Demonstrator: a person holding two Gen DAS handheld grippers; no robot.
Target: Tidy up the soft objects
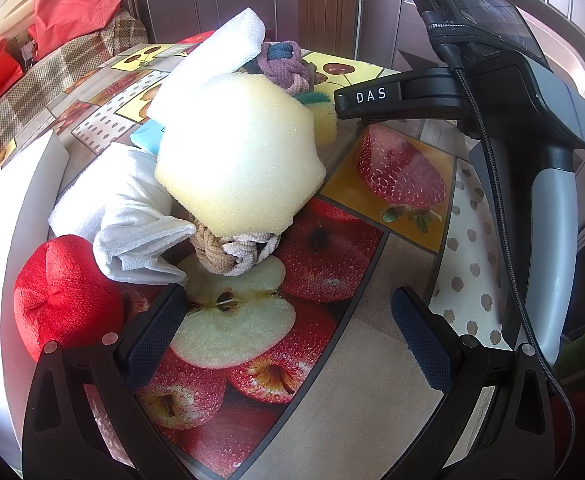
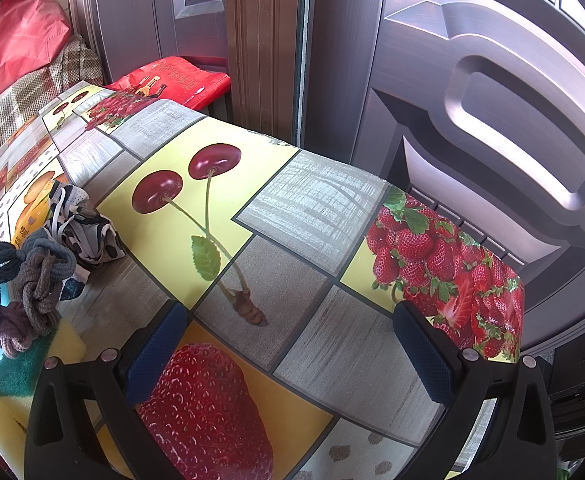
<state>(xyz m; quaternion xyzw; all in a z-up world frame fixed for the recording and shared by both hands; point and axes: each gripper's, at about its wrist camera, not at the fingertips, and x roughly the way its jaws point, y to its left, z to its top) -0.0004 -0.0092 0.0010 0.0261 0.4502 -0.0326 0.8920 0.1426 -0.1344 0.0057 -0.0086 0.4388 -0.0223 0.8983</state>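
Several soft things crowd the fruit-print tablecloth (image 1: 372, 364) ahead of the left gripper (image 1: 288, 328), whose jaws stand wide apart with nothing between them but a printed apple half. Nearest its left finger sits a red plush toy (image 1: 62, 296), and just beyond that lies a crumpled white cloth (image 1: 128, 216), touching the toy's upper edge. A large pale yellow sponge (image 1: 240, 156) fills the middle of the pile, resting on a knot of beige and white hair ties (image 1: 232, 252) that peeks out below it. A white foam block (image 1: 220, 48) leans up behind the sponge, and a bundle of purple and blue hair ties (image 1: 284, 64) sits at the far side, next to a small yellow scouring pad with a green face (image 1: 324, 116). A bit of light blue (image 1: 148, 136) shows between the cloth and the sponge; I cannot tell what it is.

Coming in from the right of the left wrist view, the right gripper (image 1: 366, 100) reaches toward the scouring pad; its own camera shows its jaws apart and empty over a printed strawberry (image 2: 204, 412). To its left lie the dark hair ties (image 2: 24, 284) on the green-faced pad (image 2: 28, 364), with a black-and-white patterned cloth (image 2: 88, 232) just behind. Beyond the table stand a dark panelled door (image 2: 492, 120) and red bags (image 2: 24, 32).
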